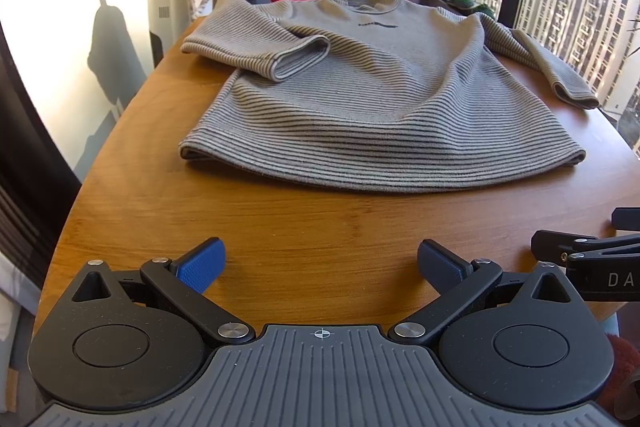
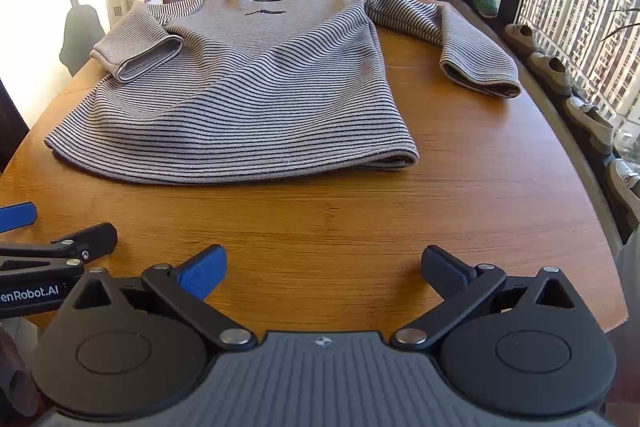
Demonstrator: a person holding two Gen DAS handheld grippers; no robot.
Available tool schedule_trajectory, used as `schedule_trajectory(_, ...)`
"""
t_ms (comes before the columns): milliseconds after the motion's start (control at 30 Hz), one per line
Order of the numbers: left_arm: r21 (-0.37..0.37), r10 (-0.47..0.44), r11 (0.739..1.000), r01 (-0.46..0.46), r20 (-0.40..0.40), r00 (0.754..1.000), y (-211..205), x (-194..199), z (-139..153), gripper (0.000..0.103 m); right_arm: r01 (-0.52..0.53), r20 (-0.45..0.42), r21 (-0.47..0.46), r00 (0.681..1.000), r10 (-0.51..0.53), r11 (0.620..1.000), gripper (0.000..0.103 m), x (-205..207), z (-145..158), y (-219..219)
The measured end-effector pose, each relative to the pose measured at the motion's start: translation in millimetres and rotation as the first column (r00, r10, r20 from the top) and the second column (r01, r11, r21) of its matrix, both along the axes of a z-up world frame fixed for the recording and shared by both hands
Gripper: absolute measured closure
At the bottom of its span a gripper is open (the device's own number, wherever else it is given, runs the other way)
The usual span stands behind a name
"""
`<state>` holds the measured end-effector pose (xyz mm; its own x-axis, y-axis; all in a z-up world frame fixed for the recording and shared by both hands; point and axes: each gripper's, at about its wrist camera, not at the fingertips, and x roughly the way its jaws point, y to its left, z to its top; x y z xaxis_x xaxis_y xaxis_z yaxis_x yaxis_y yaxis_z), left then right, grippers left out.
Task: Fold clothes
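The striped long-sleeved sweater (image 2: 248,75) lies face up on the wooden surface (image 2: 360,227), neck away from the grippers and hem toward them, with its body not yet folded. One sleeve (image 2: 136,55) is already bent inward so that its cuff rests on the chest, while the other sleeve (image 2: 464,43) lies out to the side on bare wood. Both tools hover over the near edge, well short of the hem: the left gripper (image 1: 320,267) and the right gripper (image 2: 322,269) each have their jaws spread wide and hold nothing. I judge this the opening of the fold; the next move probably calls for reaching forward to the outstretched sleeve or a hem corner and pinching only the fabric layers meant to travel. Readable writing is sparse: "enRobot.AI" shows on the left tool in the right wrist view, "DA" on the right tool in the left wrist view, and the dark chest print (image 2: 265,12) is too small to read.
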<state>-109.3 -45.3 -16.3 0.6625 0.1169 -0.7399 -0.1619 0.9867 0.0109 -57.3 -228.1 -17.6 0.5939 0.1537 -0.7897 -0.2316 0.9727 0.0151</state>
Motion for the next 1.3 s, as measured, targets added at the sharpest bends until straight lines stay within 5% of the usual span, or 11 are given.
schedule_trajectory(1300,0.006,-0.005,1.0,0.005,0.008,1.0,-0.6,1.5,0.0,0.0,-0.005,0.004,0.001,1.0,0.005,1.0,0.0,0.3,-0.3,3.5)
